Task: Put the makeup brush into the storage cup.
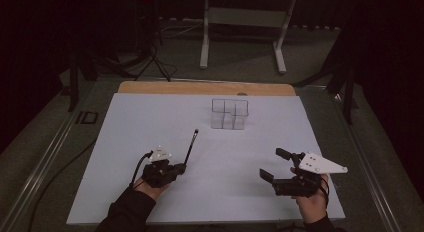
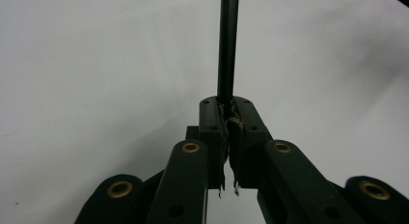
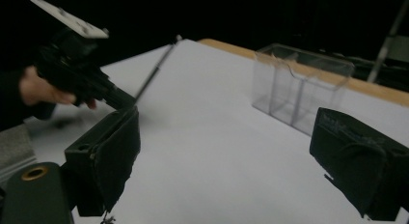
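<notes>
A thin black rod (image 1: 191,144) slants up and away over the white mat (image 1: 150,117), with my left gripper (image 1: 182,167) shut on its near end. In the left gripper view the jaws (image 2: 228,113) pinch the rod (image 2: 228,45), which runs straight up from them. My right gripper (image 1: 274,164) hovers at the front right, its jaws wide apart and nothing between them. In the right gripper view, across the gap between its own jaws (image 3: 231,156), the left gripper (image 3: 120,99) holds the rod (image 3: 154,72) at the left. A clear box with compartments (image 1: 230,113) stands mid-mat, far side.
The clear box (image 3: 299,86) is beyond the right jaw. A wooden table edge (image 1: 205,88) borders the far side of the mat. Behind the table are a white stand's legs (image 1: 240,37) and a tripod (image 1: 152,57) on the floor. A metal rail (image 1: 45,162) runs along the left.
</notes>
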Action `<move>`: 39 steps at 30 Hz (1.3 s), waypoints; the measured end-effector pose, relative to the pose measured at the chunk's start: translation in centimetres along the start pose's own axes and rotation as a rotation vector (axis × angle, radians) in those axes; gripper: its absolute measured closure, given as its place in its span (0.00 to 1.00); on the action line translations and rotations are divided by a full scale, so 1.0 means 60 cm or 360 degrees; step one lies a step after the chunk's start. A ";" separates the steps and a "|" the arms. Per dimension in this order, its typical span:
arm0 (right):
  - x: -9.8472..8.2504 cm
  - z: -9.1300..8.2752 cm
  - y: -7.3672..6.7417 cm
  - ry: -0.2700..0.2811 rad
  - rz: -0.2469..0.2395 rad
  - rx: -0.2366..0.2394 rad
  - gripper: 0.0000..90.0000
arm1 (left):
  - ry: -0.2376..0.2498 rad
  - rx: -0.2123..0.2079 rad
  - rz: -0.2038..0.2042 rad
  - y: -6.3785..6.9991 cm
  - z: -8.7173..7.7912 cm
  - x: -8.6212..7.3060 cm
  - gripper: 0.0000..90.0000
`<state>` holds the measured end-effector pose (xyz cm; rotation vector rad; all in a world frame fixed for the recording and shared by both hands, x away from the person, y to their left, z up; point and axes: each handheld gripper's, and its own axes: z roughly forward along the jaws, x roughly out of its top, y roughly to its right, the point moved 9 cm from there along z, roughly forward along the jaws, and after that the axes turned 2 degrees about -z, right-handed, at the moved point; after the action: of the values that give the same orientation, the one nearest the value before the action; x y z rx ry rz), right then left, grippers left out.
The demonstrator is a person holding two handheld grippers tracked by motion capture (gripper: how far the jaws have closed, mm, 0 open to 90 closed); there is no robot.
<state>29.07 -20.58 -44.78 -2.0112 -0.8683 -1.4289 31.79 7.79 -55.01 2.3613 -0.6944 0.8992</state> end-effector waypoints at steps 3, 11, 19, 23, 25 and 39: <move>0.018 0.003 -0.008 0.0007 -0.0026 -0.0002 0.12 | -0.0003 -0.0006 -0.0002 -0.001 0.000 0.000 0.95; 0.063 0.021 -0.019 0.0037 -0.0140 -0.0058 0.12 | 0.0000 -0.0019 -0.0004 0.001 -0.001 0.000 0.95; 0.111 0.056 -0.038 0.0071 -0.0193 -0.0033 0.12 | 0.0005 -0.0016 -0.0017 -0.002 -0.001 0.001 0.95; 0.125 0.078 -0.045 0.0049 -0.0212 -0.0038 0.12 | 0.0003 -0.0026 -0.0015 -0.002 -0.002 0.001 0.95; 0.129 0.091 -0.048 0.0031 -0.0182 -0.0023 0.12 | 0.0009 -0.0017 -0.0008 -0.002 -0.003 0.002 0.95; 0.153 0.178 -0.077 -0.0019 -0.0079 -0.0032 0.12 | 0.0043 -0.0012 -0.0005 -0.002 -0.007 0.004 0.95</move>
<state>34.35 -7.94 -39.13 -2.0277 -0.9183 -1.4598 31.81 8.10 -54.60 2.3388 -0.6818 0.9235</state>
